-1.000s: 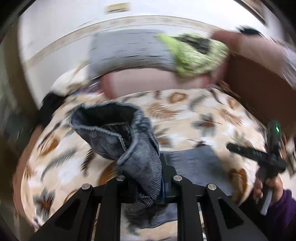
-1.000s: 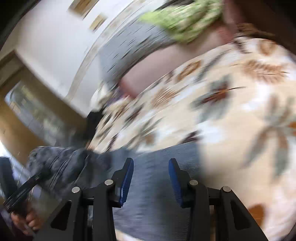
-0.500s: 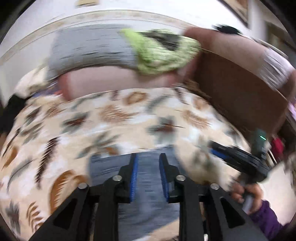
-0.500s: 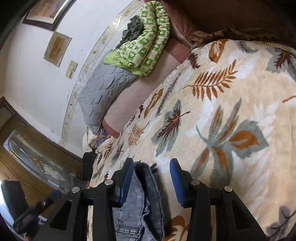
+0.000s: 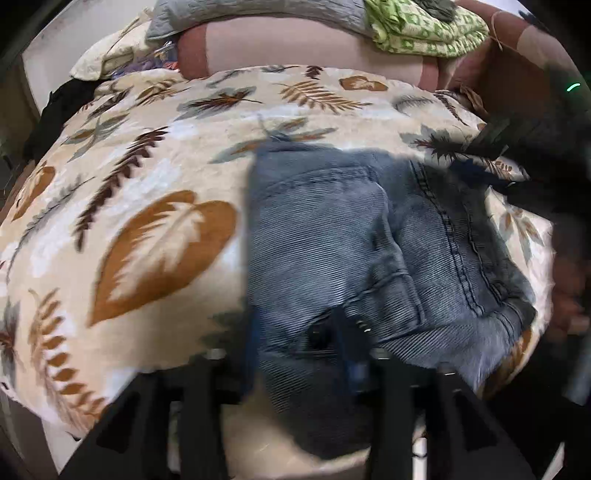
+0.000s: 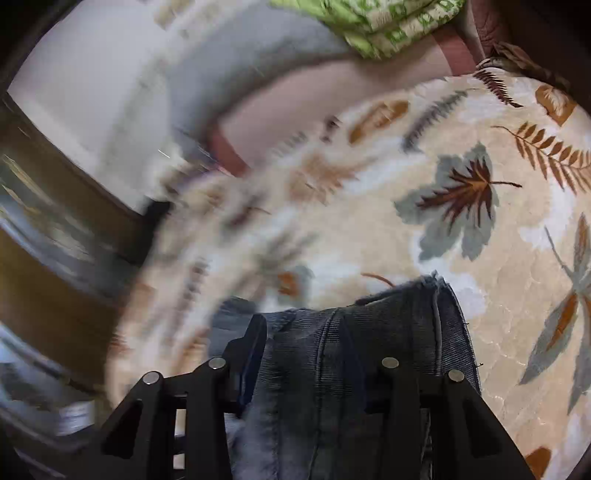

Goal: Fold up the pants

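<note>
Grey-blue corduroy-like jeans (image 5: 332, 221) lie folded into a thick block on a cream leaf-print blanket (image 5: 147, 166). My left gripper (image 5: 299, 350) hovers low over their near edge, blurred. Its jaws are opening, and denim shows between them without being pinched. In the left wrist view my right gripper (image 5: 480, 158) is a dark blur at the jeans' far right corner, with a hand (image 5: 569, 295) below it. In the right wrist view the right gripper (image 6: 303, 350) straddles a raised fold of the jeans (image 6: 399, 325). Its jaws stand apart and the pads do not visibly press.
A grey quilted pillow (image 5: 258, 11), a green patterned throw (image 5: 424, 29) and a pink bolster (image 5: 295, 48) line the bed's far side. Dark clothing (image 5: 55, 107) hangs off the left edge. Brown wooden furniture (image 6: 55, 277) stands past the blanket (image 6: 480, 258) on the left.
The left gripper let go of the denim bundle it held, dropped toward the bed and widened its jaws. The right gripper swung across, and a fold of the jeans now sits between its fingers.
</note>
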Tool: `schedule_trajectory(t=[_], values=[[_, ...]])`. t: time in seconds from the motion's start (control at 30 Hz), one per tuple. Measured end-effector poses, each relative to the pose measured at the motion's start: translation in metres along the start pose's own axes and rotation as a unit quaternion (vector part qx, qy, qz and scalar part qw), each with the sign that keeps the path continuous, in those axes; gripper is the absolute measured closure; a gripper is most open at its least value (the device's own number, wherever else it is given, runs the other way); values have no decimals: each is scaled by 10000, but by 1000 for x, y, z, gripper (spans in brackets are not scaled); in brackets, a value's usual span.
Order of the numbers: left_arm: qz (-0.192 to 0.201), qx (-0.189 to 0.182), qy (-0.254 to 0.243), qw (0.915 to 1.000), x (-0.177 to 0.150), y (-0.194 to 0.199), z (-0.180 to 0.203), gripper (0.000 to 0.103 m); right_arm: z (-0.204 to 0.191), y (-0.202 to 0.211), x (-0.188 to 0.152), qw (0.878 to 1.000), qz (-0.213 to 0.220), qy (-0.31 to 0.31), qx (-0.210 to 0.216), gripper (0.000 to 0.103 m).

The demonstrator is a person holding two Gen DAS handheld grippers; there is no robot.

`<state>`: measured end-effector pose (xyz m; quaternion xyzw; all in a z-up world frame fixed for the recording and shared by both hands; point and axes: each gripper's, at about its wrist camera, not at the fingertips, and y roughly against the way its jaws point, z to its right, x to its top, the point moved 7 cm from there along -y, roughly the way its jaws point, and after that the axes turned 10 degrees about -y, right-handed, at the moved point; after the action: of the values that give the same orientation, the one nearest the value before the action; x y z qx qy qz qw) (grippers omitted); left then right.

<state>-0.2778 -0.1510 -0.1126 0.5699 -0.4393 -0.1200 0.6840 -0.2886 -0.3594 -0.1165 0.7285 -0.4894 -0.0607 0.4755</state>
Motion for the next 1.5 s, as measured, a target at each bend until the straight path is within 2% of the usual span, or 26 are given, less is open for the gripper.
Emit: schedule_trajectory(t=[0.03, 0.07, 0.13, 0.17, 0.23, 0.3, 0.4, 0.43, 0.47, 0.53, 0.6, 0.77, 0.87, 1.0, 1.17, 1.33, 1.5], values=[[328, -72, 123, 9994, 0, 24, -13, 53, 2, -10, -3, 9997, -35, 114, -194, 57], [557, 42, 186, 9983, 0, 42, -24, 51, 5, -13, -5, 9994, 52, 169, -296, 57], [817, 540, 226, 9949, -4, 73, -50, 43, 4, -9, -4, 9990, 42, 198, -398, 57], [994, 802, 296, 9914, -9, 93, -66, 40, 2, -2, -3, 9988, 4, 107, -469, 58], [1369, 1170, 496, 9824, -18, 127, -95, 34, -8, 22, 5, 9992, 220, 36, -346, 58], [1668, 1659, 781, 9688, -31, 164, -127, 17, -32, 51, 8, 9976, 571, 354, -175, 58], [2145, 2523, 1195, 9360, -53, 221, -169, 14, -77, 101, 3, 9897, 1150, 766, 377, 56], [2241, 2758, 1295, 9257, -61, 240, -181, 13, -90, 115, -1, 9861, 1306, 842, 591, 50], [2277, 2870, 1355, 9205, -67, 251, -188, 10, -105, 130, -7, 9814, 1465, 948, 795, 41], [2369, 3138, 1604, 9054, -85, 281, -207, 8, -127, 150, -18, 9731, 1704, 1151, 1036, 40], [2458, 3351, 1809, 8914, -102, 303, -219, 6, -154, 167, -33, 9632, 1839, 1551, 1194, 40], [2397, 3915, 2133, 8624, -141, 340, -240, 4, -180, 191, -57, 9516, 1954, 1812, 1530, 35], [2449, 4053, 2260, 8513, -158, 359, -250, 4, -184, 207, -67, 9455, 2119, 1944, 1530, 35], [2659, 4010, 2576, 8379, -177, 388, -262, 4, -182, 230, -72, 9370, 2387, 2046, 1521, 31], [2848, 4207, 3029, 8063, -202, 412, -277, 3, -172, 245, -78, 9286, 2617, 2238, 1383, 29], [2785, 4224, 3242, 7993, -218, 409, -290, 3, -153, 246, -82, 9303, 2637, 2192, 1302, 28], [2678, 4230, 3199, 8044, -221, 403, -287, 3, -132, 236, -77, 9374, 2560, 2086, 1105, 28]])
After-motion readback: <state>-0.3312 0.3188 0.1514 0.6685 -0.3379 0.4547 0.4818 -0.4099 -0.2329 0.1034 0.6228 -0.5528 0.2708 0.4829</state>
